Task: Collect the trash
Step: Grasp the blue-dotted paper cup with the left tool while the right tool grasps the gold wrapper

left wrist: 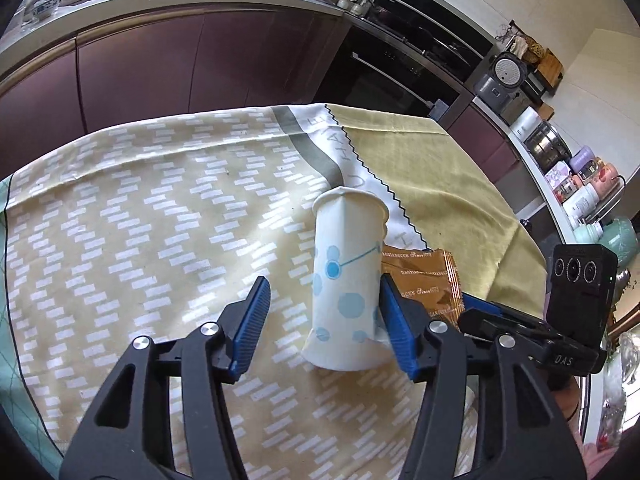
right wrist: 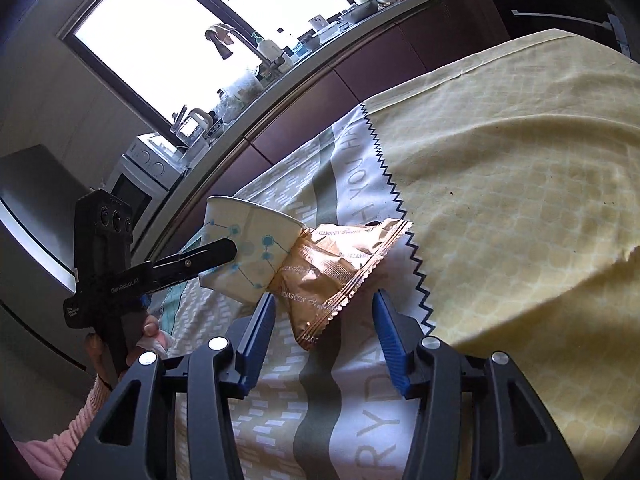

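The step in hand looks like the reach: both tools are closing in on the two bits of trash that lie together on the cloth-covered desk (left wrist: 140, 208), and neither piece is lifted yet.

On the left, the left tool (left wrist: 324, 320) stands released, its ribbed blue pads spread to either side of the paper cup (left wrist: 348, 276). The left pad is clear of the cup; the right pad sits just beside its wall, and whether it touches cannot be told. The cup is thin white paper printed with pale blue dots and lines, its rim dented and its side creased, so it will likely buckle under a hard squeeze. The next move calls for centring the cup between the pads and closing gently, low on its body.

To the right, hard against the cup, lies the snack wrapper (right wrist: 332, 272): glossy gold-brown foil, crinkled, with serrated sealed edges and printed lettering. The right tool (right wrist: 324, 330) is likewise released, its pads flanking the wrapper's near corner without pressing it. Flat and slippery as it seems, the wrapper probably needs a pinch on a raised edge.

The cloth is soft woven fabric, cream with white dashes, a grey band and a zigzag-stitched yellow panel.
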Demonstrator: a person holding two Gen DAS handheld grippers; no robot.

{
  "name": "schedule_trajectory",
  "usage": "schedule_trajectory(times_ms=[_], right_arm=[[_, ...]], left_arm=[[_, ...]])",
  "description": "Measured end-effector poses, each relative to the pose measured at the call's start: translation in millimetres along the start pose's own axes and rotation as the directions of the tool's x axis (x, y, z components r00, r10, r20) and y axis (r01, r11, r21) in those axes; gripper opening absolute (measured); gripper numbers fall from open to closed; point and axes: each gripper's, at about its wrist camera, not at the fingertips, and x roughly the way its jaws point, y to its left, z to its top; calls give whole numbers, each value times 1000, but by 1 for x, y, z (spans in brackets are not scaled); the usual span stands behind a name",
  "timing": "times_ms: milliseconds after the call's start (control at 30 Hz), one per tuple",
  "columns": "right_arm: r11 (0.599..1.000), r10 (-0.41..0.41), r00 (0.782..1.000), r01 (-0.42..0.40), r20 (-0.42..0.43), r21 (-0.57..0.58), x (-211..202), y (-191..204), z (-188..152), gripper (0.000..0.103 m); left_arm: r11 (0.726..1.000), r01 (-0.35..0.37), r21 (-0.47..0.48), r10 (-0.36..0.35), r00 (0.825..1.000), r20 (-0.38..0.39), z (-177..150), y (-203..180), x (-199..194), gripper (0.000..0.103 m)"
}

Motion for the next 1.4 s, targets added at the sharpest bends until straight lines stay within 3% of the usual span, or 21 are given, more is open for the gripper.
schedule_trajectory(times_ms=[133,267,367,767,1133,1400], right_arm=[[1000,10,1000,-10,-14,-6,4,2,0,24],[1000,14,1000,-14,-8,-17,3,5,-1,8],[1000,15,1000,-15,2,-23,1,6,-2,4],[998,52,998,-50,41,-40,-12,19,-10,1],[988,128,990,-122,59,-91,-24,56,-19,1],[978,181,982,-175,48,-113,-24,82,-28,1]], left_arm=[[999,38,5,-38,999,2,-6,-8,-1,32],[1000,22,17,-22,1000,20,-12,-14,-10,31],[1000,13,17,-14,999,37,-20,-15,-19,30],[999,-34,0,34,991,130,-57,-6,-87,29],[997,-43,-60,54,979,198,-103,18,-153,29],[991,-88,-101,109,967,231,-135,37,-193,29]])
